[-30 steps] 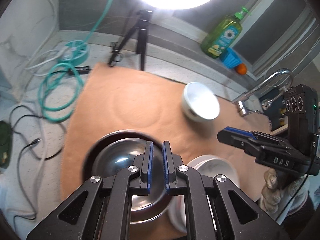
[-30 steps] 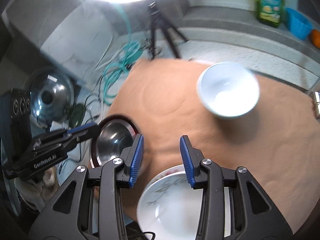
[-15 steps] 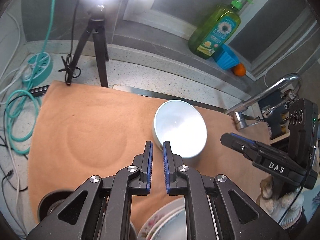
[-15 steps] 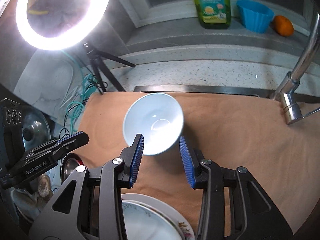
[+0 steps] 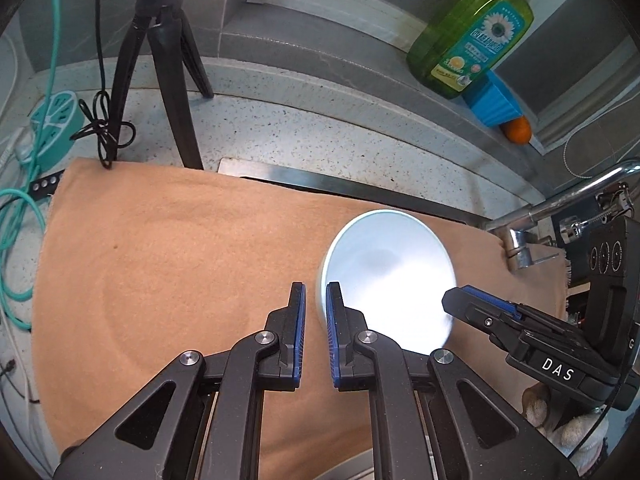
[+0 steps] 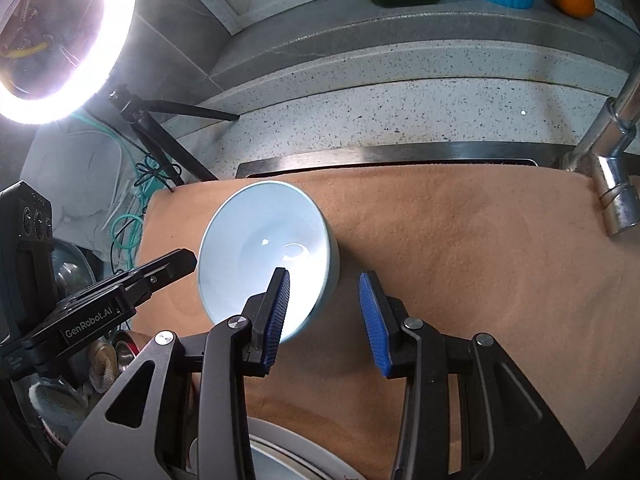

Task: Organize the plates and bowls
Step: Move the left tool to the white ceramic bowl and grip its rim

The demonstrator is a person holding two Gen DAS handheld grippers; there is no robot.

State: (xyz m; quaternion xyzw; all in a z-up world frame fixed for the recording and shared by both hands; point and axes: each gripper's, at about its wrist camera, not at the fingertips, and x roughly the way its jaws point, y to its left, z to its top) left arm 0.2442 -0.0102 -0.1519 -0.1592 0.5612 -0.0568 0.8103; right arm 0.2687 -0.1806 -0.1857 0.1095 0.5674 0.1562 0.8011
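A pale blue bowl stands upright on the tan cloth; it also shows in the right wrist view. My left gripper is shut and empty, its tips just left of the bowl's rim. My right gripper is open, its jaws astride the bowl's right rim: one fingertip is over the bowl's inside, the other outside. A white plate lies under the right gripper at the near edge. A steel bowl peeks out at the lower left.
A faucet stands at the right, with the sink's steel edge behind the cloth. A tripod and ring light stand at the back left, beside teal cables. Soap bottle, blue cup and orange sit on the ledge.
Both grippers have moved forward from the plate and steel bowl toward the blue bowl. The right gripper's open jaws now straddle its rim. The left gripper stays shut.
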